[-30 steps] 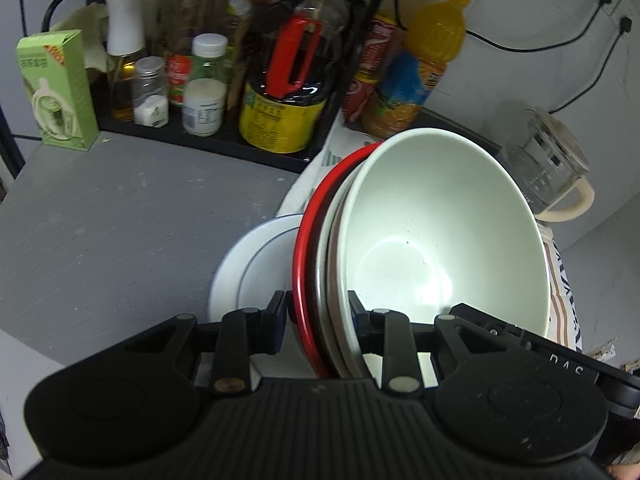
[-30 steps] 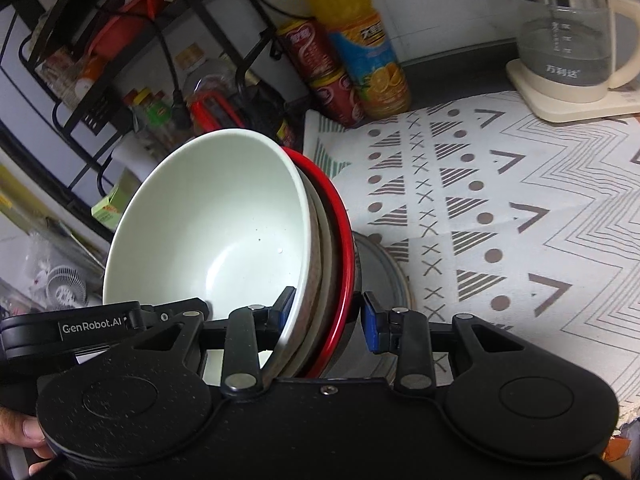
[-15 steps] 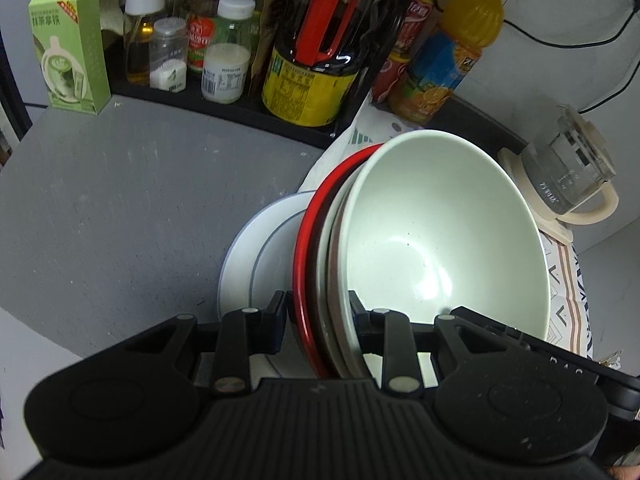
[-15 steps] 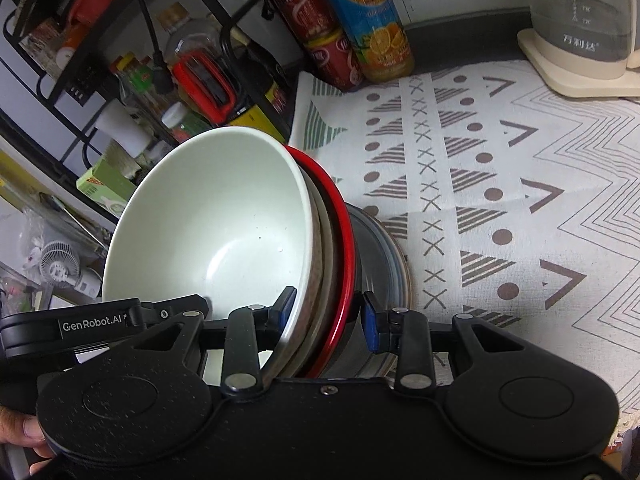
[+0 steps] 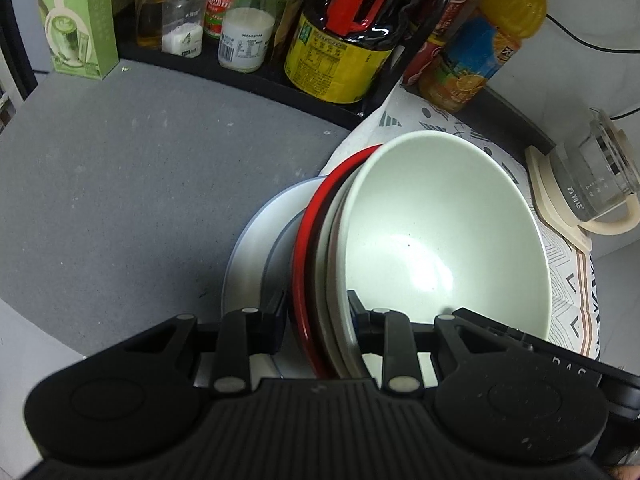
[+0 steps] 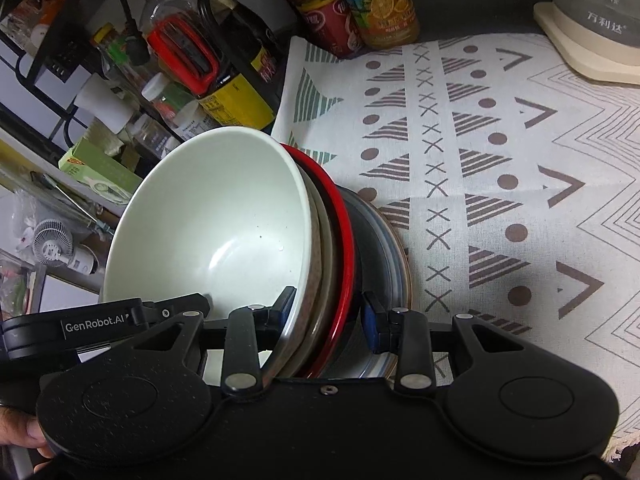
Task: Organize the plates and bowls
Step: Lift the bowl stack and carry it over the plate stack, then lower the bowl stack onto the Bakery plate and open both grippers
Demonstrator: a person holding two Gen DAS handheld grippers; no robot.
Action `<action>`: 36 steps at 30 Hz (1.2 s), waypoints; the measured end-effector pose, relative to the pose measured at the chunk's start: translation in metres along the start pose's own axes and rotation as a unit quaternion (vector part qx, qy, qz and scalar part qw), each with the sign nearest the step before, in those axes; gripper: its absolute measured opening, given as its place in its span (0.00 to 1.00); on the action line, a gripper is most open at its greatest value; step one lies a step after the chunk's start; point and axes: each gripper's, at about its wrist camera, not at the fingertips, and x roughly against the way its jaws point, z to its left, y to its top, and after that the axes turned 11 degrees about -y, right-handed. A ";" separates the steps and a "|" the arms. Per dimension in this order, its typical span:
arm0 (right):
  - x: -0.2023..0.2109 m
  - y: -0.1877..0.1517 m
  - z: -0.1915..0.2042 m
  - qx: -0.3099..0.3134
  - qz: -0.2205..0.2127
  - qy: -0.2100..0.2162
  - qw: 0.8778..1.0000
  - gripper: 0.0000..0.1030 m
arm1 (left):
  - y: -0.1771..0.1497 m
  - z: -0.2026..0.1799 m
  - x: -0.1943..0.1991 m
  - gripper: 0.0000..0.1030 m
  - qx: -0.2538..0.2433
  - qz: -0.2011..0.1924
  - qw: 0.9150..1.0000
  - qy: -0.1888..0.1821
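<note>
A stack of three nested bowls hangs tilted between both grippers: a pale green bowl (image 5: pixel 440 240) innermost, a beige one, and a red-rimmed bowl (image 5: pixel 302 272) outermost. My left gripper (image 5: pixel 318 316) is shut on the stack's rim. From the opposite side my right gripper (image 6: pixel 328 312) is shut on the same rim, with the green bowl (image 6: pixel 220 232) and the red rim (image 6: pixel 344 240) between its pads. Just under the stack a grey-white plate (image 5: pixel 250 252) lies on the table, its edge (image 6: pixel 398 264) showing beside the red bowl. How far the stack is from the plate is hidden.
A black rack (image 5: pixel 256 76) with bottles and jars stands behind. A green carton (image 5: pixel 76 20) is at its left end, and a juice bottle (image 5: pixel 484 44) and cans at its right end. A glass kettle (image 6: pixel 592 20) sits on the patterned cloth (image 6: pixel 500 160). Bare grey counter (image 5: pixel 120 180) lies left.
Both grippers have sunk with the bowl stack toward the plate. The rack and kettle have slid up the pictures, and the plate looks larger and nearer. The grips are unchanged.
</note>
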 end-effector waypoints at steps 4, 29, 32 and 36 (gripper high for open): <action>-0.002 0.002 0.000 -0.001 0.004 0.002 1.000 0.34 | 0.001 0.001 -0.003 0.27 0.002 0.001 1.000 0.000; 0.036 0.028 -0.007 0.015 -0.078 -0.012 0.997 0.78 | 0.035 -0.024 -0.002 0.81 -0.092 -0.018 0.996 -0.006; 0.047 0.022 -0.008 0.002 -0.100 -0.031 0.995 0.87 | 0.031 -0.027 0.003 0.84 -0.102 -0.031 0.994 -0.016; 0.069 0.008 -0.011 -0.029 -0.143 -0.060 0.987 0.99 | 0.026 -0.033 0.012 0.85 -0.114 -0.039 0.993 -0.013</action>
